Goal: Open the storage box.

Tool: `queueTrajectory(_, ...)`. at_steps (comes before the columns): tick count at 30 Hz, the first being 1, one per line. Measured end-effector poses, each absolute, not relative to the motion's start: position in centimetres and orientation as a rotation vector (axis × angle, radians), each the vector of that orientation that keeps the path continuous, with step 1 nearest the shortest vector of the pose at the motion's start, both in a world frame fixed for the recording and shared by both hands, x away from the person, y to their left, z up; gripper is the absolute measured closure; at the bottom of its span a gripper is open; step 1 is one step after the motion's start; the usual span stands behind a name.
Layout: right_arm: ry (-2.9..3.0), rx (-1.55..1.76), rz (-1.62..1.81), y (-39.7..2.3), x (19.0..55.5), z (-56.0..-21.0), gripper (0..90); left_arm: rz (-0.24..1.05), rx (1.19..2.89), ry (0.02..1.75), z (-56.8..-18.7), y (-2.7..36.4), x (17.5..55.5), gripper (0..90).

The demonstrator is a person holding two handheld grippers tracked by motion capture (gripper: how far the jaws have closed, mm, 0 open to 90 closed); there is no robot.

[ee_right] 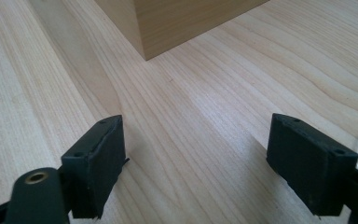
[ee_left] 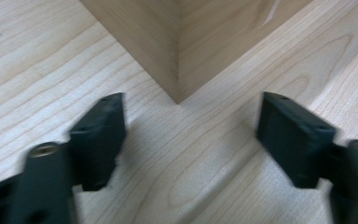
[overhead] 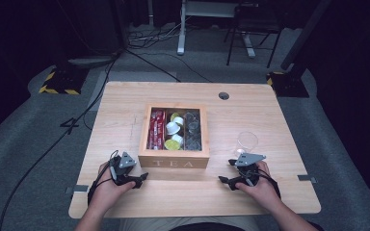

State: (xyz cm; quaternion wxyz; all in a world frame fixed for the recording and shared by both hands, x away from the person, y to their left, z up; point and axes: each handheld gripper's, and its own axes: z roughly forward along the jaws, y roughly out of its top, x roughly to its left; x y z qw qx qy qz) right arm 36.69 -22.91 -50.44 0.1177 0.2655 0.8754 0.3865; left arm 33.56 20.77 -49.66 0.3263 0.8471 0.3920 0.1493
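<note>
Dark floor and trailing cables surround a pale wooden table [overhead: 125, 101], at whose middle a wooden tea box [overhead: 173, 162] is set open, and everything else is placed from that box. Fingers [ee_left: 100, 135] of the left gripper [overhead: 139, 179] are spread wide with nothing between them, aimed at the box's near left corner [ee_left: 177, 70] just ahead. Fingers [ee_right: 95, 158] of the right gripper [overhead: 227, 181] are likewise spread wide and empty, held low over bare wood near the box's near right corner [ee_right: 142, 32]. Inside the box, red packets [overhead: 156, 129] are seen in the left compartment, white and yellow capsules [overhead: 174, 129] in the middle one, and clear items in the right. An empty clear glass [overhead: 246, 143] is stood to the right of the box. Nothing is judged to have been taken out yet; the handling of the box's contents appears wholly left to do.
</note>
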Motion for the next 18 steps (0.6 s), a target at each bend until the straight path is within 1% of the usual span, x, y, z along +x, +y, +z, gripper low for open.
queueTrajectory(2,2.562,0.777,1.131,-22.9,36.7,-50.4,19.4,0.401,2.206,1.017,-49.2,20.8,33.4,30.2)
queueTrajectory(4,2.562,0.775,1.131,-22.9,36.7,-50.4,19.4,0.4,2.19,1.018,-48.9,20.9,33.3,33.7)
queueTrajectory(5,2.563,0.774,1.132,-22.9,36.7,-50.4,19.4,0.403,2.163,1.02,-48.4,21.0,33.3,33.7)
queueTrajectory(8,2.562,0.774,1.132,-22.9,36.7,-50.4,19.4,0.391,2.088,1.016,-46.8,21.4,33.0,38.9)
queueTrajectory(11,2.563,0.774,1.132,-22.9,36.7,-50.4,19.4,0.42,2.058,0.989,-45.6,21.7,32.9,42.3)
queueTrajectory(16,2.563,0.774,1.132,-22.9,36.7,-50.4,19.4,0.454,2.013,0.9,-44.9,21.9,32.9,45.3)
queueTrajectory(18,2.562,0.774,1.132,-22.9,36.7,-50.4,19.4,0.443,2.009,0.908,-45.0,21.9,33.1,49.0)
